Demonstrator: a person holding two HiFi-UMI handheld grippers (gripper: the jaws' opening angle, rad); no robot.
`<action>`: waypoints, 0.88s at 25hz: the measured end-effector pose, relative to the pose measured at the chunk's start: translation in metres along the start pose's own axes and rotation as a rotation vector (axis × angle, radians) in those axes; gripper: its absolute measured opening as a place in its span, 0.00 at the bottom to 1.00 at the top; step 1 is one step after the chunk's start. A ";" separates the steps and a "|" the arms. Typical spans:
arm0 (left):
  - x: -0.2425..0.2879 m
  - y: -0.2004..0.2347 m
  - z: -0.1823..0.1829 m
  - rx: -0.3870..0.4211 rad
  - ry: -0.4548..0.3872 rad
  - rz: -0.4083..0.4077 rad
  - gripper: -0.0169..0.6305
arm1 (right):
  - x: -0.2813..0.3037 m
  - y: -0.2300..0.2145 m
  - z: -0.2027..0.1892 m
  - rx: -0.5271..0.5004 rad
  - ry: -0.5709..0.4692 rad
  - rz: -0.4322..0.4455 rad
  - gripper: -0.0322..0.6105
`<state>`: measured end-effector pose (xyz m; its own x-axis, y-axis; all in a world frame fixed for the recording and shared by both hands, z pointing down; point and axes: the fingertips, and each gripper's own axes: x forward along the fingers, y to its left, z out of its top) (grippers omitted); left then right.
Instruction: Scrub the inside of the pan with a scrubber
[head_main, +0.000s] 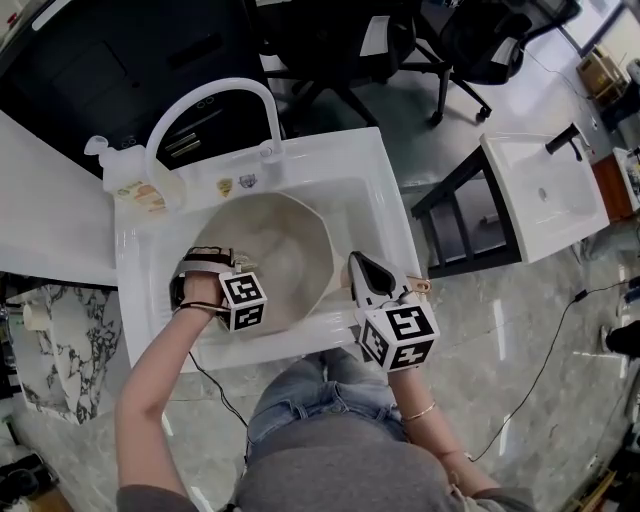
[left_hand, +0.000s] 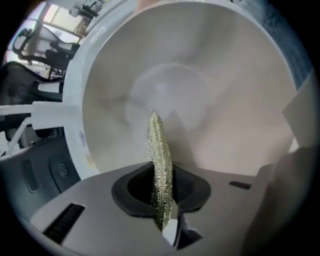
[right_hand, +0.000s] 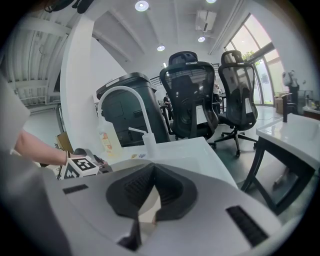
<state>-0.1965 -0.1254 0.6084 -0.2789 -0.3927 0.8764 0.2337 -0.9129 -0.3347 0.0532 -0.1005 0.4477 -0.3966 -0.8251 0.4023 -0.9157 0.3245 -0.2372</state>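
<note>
At white sink (head_main: 392, 205), head view: pan (head_main: 280, 255) lies in basin, pale cream inside facing up. Curved white faucet (head_main: 215, 92) arches over back rim; pump bottle (head_main: 135, 185) w/ label stands on back-left corner.

L gripper (left_hand: 161, 192): jaws closed tight on scrubber (left_hand: 159, 155), a gold-green sparkly mesh pad seen edge-on. Pad stands upright betw. the jaws, top end pointing at centre of pan bottom. Contact w/ pan surface: can't tell. Gripper is over pan's left side, person's hand wrapped round it.

R gripper (right_hand: 150, 202): jaws nearly together, clamped on cream edge of pan at its right side, just inside sink's right wall. Sliver of cream shows betw. the jaws.

Surroundings: black office chairs (right_hand: 192, 95) behind sink. Dark bin (right_hand: 131, 102) beyond faucet. Second white basin unit (head_main: 545, 190) on dark frame to the right, well apart from sink. Glossy marble-look floor (head_main: 520, 340) underfoot.
</note>
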 end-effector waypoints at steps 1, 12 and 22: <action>0.000 -0.008 -0.003 -0.017 0.007 -0.059 0.13 | -0.001 0.001 -0.001 0.000 0.000 0.002 0.07; -0.041 -0.073 0.012 -0.167 -0.066 -0.584 0.12 | -0.012 0.009 -0.003 0.001 -0.007 0.021 0.07; -0.079 -0.093 0.055 -0.161 -0.201 -0.829 0.12 | -0.018 0.005 -0.001 0.006 -0.015 0.023 0.07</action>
<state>-0.1447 -0.0036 0.5894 -0.1280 0.4196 0.8986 -0.1109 -0.9065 0.4075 0.0557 -0.0840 0.4399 -0.4169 -0.8243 0.3831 -0.9057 0.3413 -0.2514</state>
